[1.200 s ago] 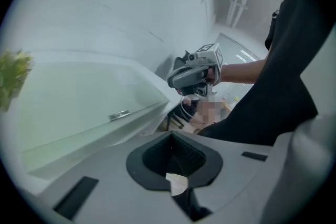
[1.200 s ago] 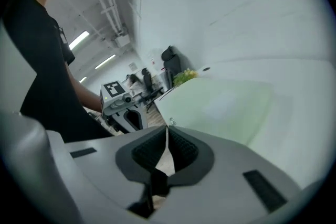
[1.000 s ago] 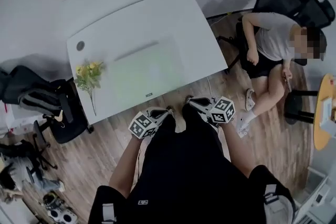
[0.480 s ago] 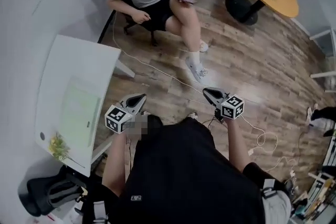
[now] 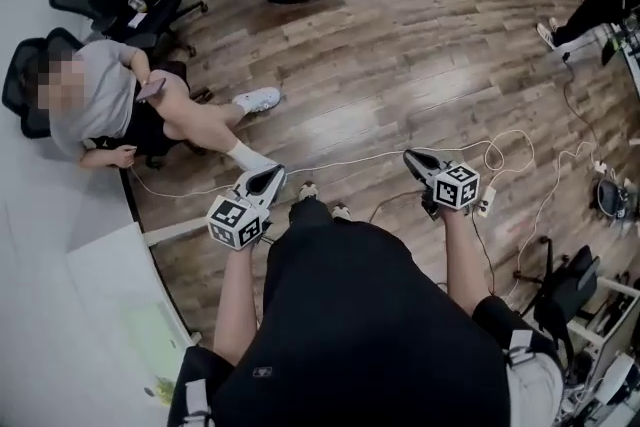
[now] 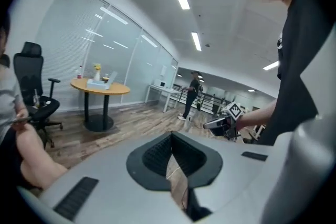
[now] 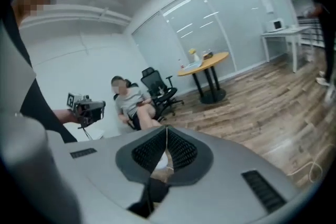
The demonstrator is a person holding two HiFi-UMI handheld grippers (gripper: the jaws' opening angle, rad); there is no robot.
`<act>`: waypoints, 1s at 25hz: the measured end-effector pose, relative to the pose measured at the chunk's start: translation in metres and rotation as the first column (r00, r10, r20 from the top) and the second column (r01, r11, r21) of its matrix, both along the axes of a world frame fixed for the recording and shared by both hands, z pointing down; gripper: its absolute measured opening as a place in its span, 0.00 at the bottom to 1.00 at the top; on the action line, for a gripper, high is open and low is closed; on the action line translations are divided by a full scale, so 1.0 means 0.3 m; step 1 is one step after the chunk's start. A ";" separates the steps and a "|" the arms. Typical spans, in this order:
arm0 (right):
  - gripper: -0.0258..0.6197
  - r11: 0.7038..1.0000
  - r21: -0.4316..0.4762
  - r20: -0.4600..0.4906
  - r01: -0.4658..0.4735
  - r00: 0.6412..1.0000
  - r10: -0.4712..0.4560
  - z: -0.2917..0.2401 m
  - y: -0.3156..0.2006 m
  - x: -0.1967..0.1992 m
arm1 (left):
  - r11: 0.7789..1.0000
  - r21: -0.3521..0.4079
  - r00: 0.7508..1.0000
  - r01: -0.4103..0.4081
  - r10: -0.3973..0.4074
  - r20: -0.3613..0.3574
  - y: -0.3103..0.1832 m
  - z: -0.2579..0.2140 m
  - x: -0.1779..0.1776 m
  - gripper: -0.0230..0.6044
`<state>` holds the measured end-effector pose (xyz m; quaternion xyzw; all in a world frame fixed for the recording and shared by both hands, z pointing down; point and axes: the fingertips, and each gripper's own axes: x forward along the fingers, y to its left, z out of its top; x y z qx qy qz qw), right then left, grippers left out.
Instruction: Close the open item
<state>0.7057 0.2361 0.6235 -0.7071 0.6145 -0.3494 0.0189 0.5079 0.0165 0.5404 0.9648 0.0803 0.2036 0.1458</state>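
Tabletop: only a white corner is showing, at the head view's lower left, behind both grippers.
Open item: not showing in any view. It is possibly lying somewhere across the room, but its direction and long axis cannot be told.
Left gripper: fingers are pressing together on nothing and pointing out over the wooden floor. It is the one nearer the tabletop.
Right gripper: fingers are meeting, empty, and pointing the same way.
Change: the wearer is swinging away from the tabletop, which was filling the view a second ago. The seated person is now sitting at the left.
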 end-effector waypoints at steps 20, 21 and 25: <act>0.05 0.985 -0.018 -0.285 0.171 0.944 -0.169 -0.240 -0.191 1.076 | 0.972 0.061 0.970 -0.228 0.232 -0.071 0.083 -0.008 1.438 0.05; 0.05 0.975 -0.026 -0.288 0.220 0.932 -0.218 -0.243 -0.213 1.100 | 0.976 0.076 0.974 -0.205 0.211 -0.086 0.065 -0.041 1.460 0.05; 0.05 0.925 0.003 -0.315 0.379 0.879 -0.359 -0.284 -0.336 1.206 | 0.990 0.128 0.990 -0.053 0.069 -0.123 -0.008 -0.142 1.500 0.05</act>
